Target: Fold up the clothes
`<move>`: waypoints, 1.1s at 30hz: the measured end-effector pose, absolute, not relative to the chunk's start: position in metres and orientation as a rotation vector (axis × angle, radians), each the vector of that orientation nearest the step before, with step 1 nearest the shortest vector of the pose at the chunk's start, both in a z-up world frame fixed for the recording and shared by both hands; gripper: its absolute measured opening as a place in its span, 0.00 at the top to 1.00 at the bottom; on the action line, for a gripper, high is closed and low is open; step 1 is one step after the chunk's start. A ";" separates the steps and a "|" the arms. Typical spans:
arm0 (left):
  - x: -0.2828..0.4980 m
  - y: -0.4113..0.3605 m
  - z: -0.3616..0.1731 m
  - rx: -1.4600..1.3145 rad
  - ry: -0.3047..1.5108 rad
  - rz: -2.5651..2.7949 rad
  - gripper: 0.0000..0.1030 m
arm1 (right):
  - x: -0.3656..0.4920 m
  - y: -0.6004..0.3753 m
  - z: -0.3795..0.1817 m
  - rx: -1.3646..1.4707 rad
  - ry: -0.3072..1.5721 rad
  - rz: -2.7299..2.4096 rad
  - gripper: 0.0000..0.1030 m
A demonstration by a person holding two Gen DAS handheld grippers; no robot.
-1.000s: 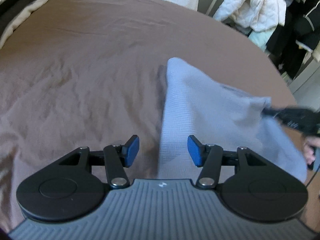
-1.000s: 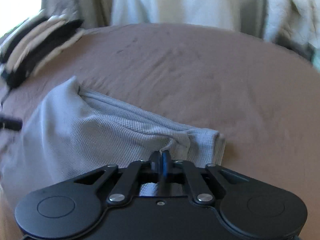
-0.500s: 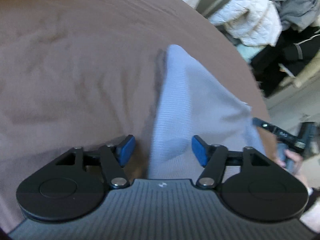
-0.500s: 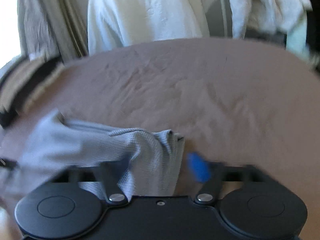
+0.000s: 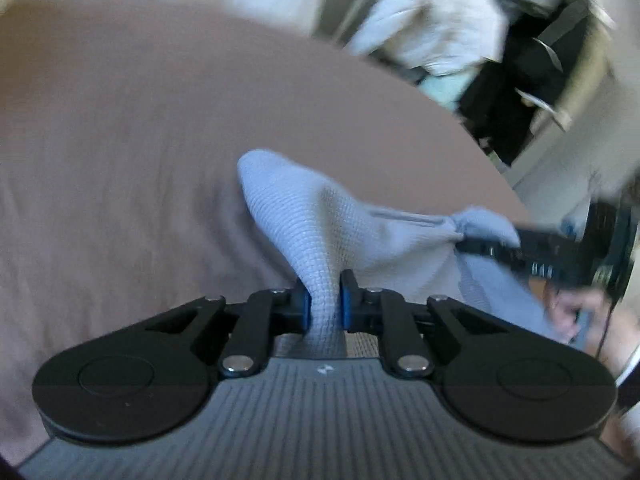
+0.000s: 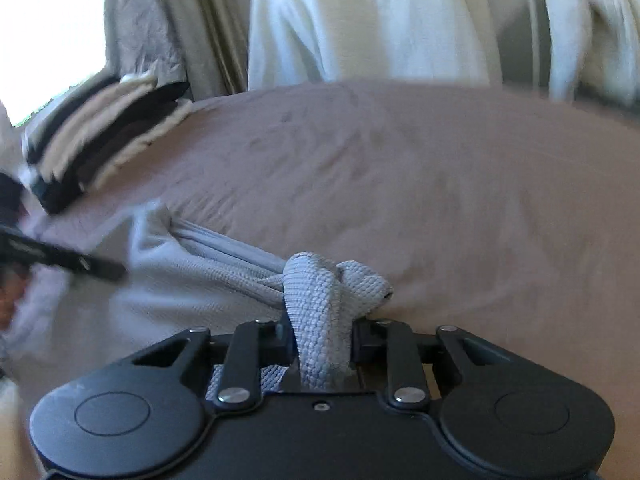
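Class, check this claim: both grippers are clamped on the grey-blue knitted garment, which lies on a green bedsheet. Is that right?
Not quite. The bedsheet is brown, not green, as both wrist views show. The rest holds: the left gripper and the right gripper are each shut on the grey-blue knitted garment.

The right gripper [image 6: 323, 336] has its pads buried under the bunched grey waffle-knit garment [image 6: 320, 300], so neither of the 2 shows. In the left wrist view, the hanging clothes [image 5: 432, 28] smear into blur, and the person's hand [image 5: 576, 312] is cut off at the frame's edge.
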State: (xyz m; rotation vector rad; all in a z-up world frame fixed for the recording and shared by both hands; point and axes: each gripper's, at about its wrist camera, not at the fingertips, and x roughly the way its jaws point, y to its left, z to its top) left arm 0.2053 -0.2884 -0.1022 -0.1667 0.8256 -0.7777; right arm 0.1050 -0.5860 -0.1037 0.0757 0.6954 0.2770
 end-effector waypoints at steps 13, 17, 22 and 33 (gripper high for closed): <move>0.080 -0.164 0.001 -0.262 0.515 -0.672 0.89 | 0.093 -0.471 -0.017 -0.018 0.479 0.316 0.78; 0.091 -0.096 0.021 -0.229 0.516 -0.541 0.89 | 0.139 -0.416 -0.022 -0.022 0.512 0.335 0.78; 0.156 -0.024 -0.025 -0.267 0.789 -0.310 0.46 | 0.197 -0.347 -0.029 -0.027 0.554 0.358 0.51; 0.153 0.015 -0.102 -0.578 1.001 -0.457 0.35 | 0.123 -0.299 -0.049 -0.184 0.569 0.145 0.42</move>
